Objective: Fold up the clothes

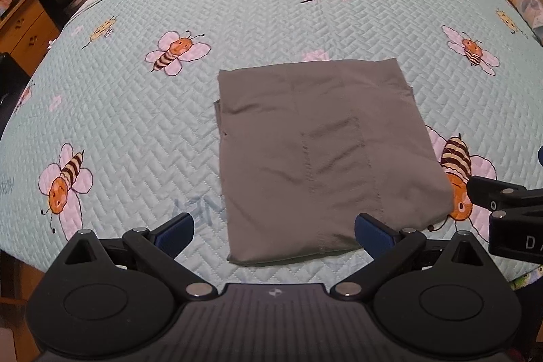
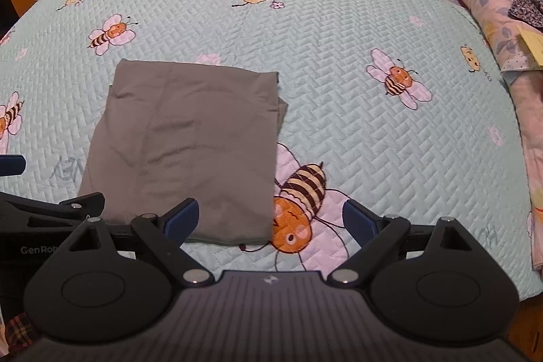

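The grey garment [image 1: 319, 155] lies flat on the bed quilt [image 1: 135, 111], folded into a rough rectangle. All positions below are given relative to this garment.

My left gripper [image 1: 274, 234] hovers at the garment's near edge, jaws spread wide, holding nothing. One blue pad sits over the near edge; the other is off the garment's left side, above bare quilt.

My right gripper [image 2: 270, 223] hovers at the garment's near right corner, jaws likewise spread and empty. Its left pad overlaps the near edge; its right pad is beyond the garment, over the large printed bee [image 2: 298, 202] that the garment's right edge partly covers.

Handling assessment:
- The fabric appears thin, soft and light. It shows shallow wrinkles and will drape rather than hold shape when lifted.
- Several layers are stacked. A shallow pinch may take only the top layer and open the fold.
- A small cord end [image 2: 243, 247] protrudes at the near right corner; avoid snagging it.

Recommended hold: pinch both near corners through all layers, one gripper per corner, and lift evenly. The quilt is soft, so press down lightly to get under the edge.

The garment looks close to finished; one further fold away from me may remain.
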The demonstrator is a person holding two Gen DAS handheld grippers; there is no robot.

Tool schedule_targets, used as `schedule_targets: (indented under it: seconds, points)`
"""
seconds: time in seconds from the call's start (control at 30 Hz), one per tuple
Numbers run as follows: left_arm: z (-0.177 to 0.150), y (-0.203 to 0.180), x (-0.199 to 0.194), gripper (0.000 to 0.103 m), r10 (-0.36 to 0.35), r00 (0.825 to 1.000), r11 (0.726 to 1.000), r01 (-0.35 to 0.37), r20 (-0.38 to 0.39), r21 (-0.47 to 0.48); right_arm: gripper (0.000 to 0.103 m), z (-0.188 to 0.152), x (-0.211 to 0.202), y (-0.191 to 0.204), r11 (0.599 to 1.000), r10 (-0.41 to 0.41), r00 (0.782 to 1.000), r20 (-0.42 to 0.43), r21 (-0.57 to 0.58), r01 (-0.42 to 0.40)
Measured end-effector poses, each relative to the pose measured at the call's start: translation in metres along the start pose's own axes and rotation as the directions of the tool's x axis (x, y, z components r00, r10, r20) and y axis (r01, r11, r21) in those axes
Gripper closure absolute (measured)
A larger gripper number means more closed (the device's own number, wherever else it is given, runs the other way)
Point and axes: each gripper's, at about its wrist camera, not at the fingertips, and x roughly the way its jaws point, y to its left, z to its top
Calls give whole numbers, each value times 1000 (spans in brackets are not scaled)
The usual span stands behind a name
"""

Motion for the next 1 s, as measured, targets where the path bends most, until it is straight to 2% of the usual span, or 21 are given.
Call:
schedule_targets:
  seconds: [0.5, 0.7, 0.87, 1.0]
  points:
    - [0, -1, 2, 2, 15, 1000, 1000, -15, 5, 15, 11, 4, 1, 7, 999, 31, 999, 4, -17, -31]
    - [1, -6, 3, 2, 16, 1000, 999, -16, 3, 32, 11, 2, 3, -3, 996, 86, 996, 0, 27, -86]
    - [2, -12, 1, 2, 41, 999, 997, -42, 17, 60, 11, 1, -2, -12, 992, 121, 992, 47, 39, -122]
    - [6, -20, -4, 3, 34, 998, 997, -38, 55, 68, 11, 0, -4, -21, 988, 140, 988, 69, 50, -143]
